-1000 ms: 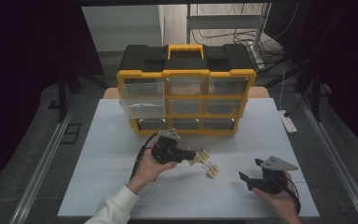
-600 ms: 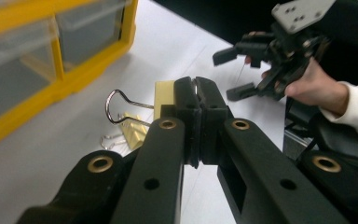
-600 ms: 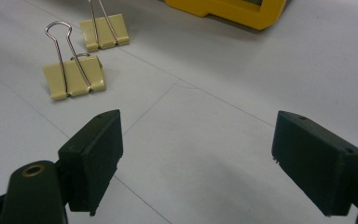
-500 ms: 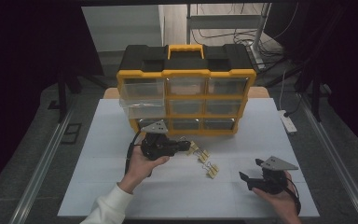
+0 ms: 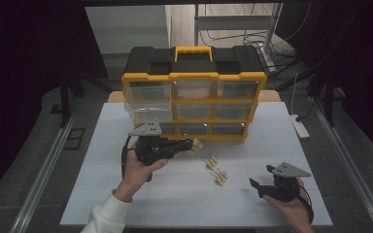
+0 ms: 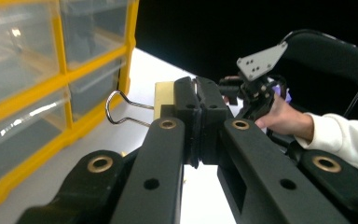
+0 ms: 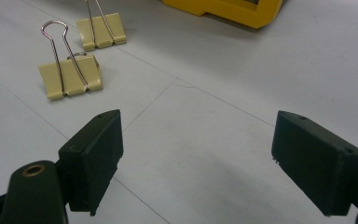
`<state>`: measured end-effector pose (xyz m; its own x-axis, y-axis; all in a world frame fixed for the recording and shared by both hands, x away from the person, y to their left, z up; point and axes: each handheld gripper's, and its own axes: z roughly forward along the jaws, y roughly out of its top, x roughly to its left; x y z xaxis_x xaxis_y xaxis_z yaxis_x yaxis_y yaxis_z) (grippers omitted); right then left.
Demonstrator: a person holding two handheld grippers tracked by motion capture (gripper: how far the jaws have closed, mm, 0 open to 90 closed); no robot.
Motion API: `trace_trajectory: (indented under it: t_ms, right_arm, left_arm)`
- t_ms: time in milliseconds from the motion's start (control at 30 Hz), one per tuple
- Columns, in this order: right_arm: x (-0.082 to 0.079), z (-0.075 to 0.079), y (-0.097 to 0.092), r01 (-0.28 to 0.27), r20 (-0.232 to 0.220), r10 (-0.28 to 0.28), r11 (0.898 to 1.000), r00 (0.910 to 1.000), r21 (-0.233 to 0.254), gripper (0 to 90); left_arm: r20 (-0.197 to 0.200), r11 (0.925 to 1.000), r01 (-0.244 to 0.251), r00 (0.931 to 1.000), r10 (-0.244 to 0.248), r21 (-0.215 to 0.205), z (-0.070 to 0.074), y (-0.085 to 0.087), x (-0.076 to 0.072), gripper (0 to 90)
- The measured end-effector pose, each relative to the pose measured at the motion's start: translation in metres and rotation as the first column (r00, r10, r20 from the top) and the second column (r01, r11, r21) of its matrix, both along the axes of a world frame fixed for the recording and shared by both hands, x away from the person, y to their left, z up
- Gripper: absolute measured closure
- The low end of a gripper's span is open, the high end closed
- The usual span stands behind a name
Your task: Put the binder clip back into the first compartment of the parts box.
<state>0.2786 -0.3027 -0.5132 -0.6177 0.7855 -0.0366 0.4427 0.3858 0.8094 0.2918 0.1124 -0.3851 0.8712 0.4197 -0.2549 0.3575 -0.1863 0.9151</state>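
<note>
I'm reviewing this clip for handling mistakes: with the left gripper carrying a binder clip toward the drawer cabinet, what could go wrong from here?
1. The left gripper pinches the binder clip only by one edge of its body, with the wire handle sticking out sideways; it may twist or slip free.
2. In the high view the storage cabinet's upper-left drawer seems only slightly pulled out, so the clip could catch its front.
3. Two binder clips lie loose near the open right gripper and could be knocked.

free: bare table (image 5: pixel 175 194) front-centre | blocked: drawer cabinet (image 5: pixel 194 92) at back, two clips (image 5: pixel 215 169) mid-table
</note>
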Motion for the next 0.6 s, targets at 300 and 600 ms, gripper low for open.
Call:
trace_trajectory:
  t_ms: [300, 600]
  right_arm:
    - [0.000, 0.000, 0.000, 0.007, 0.004, -0.007, 1.000, 1.0000, -0.002, 17.2]
    - [0.000, 0.001, -0.001, 0.020, 0.005, -0.020, 1.000, 0.9998, -0.004, 17.3]
  left_arm:
    - [0.038, 0.9994, -0.008, 0.9992, 0.010, -0.035, 0.014, 0.010, -0.007, 88.4]
    - [0.055, 0.9975, -0.021, 0.9982, 0.025, -0.067, 0.024, 0.017, -0.008, 88.3]
